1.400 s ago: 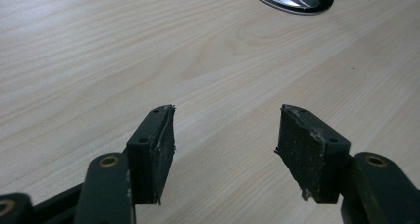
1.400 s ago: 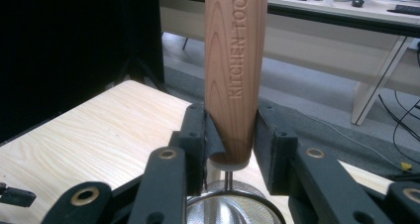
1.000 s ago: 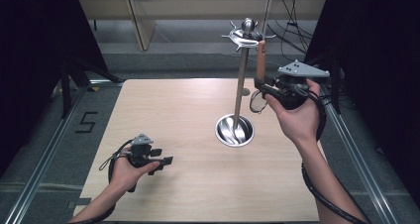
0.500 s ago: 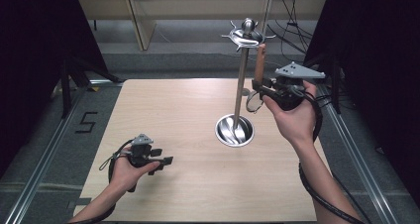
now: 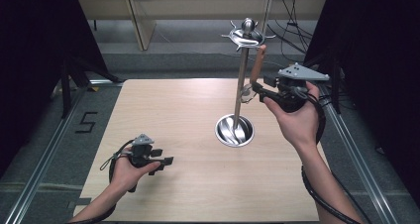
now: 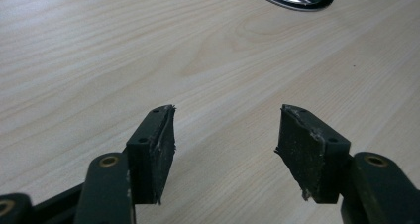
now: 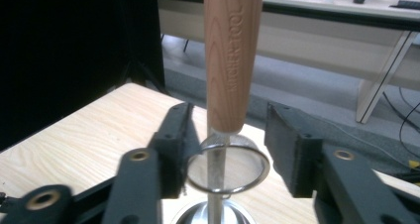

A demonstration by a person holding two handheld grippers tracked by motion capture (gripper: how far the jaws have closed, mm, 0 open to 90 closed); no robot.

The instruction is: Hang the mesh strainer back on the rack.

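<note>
A wooden-handled strainer (image 7: 232,85) is seen hanging upright from the utensil stand (image 5: 241,85), between the released jaws of the right claw (image 7: 225,149), while the left claw (image 6: 225,152), also spread, is kept low over the surface (image 5: 163,110), well apart.

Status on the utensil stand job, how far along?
Done, probably: the wooden-handled strainer is upright beside the stand with its top by a hook, and nothing grips it, so it looks hung. In hand: the right tongs are open either side of its ring. The left tongs are open and empty over the table. Left: either backing off or closing to lift it; unclear.
</note>
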